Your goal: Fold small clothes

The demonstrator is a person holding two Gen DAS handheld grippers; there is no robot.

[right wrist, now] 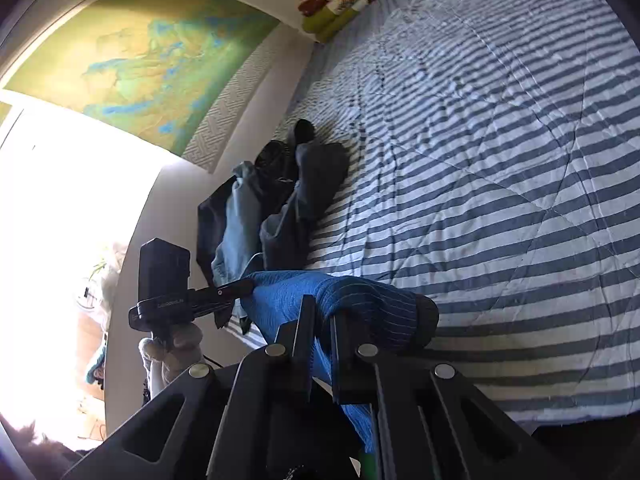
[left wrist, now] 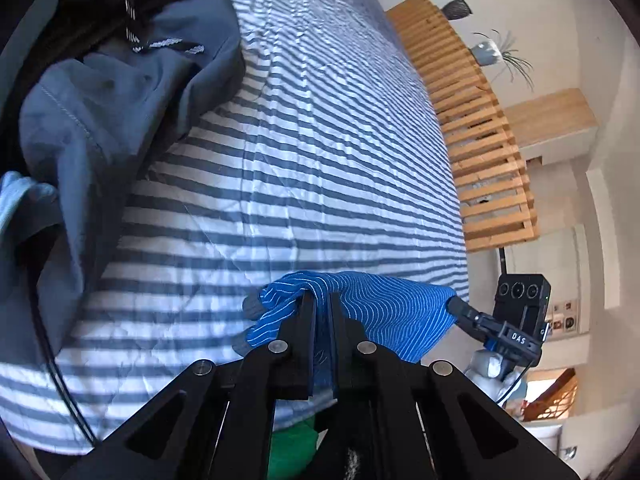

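Blue sock (left wrist: 384, 304) stretched between hand-held grippers

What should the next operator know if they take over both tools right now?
Left tool: shut on the blue patterned sock, pinching one end.
Right tool: shut on the same sock, at its other end near the dark toe.
The sock hangs stretched between the two tools, above the near edge of the striped bedspread.
Pile of unfolded clothes lies by the wall; grey-blue shorts are on top.
Done: sock picked up and spread. No folded pieces are visible.
Left: fold the sock, set it down, then work through the pile.
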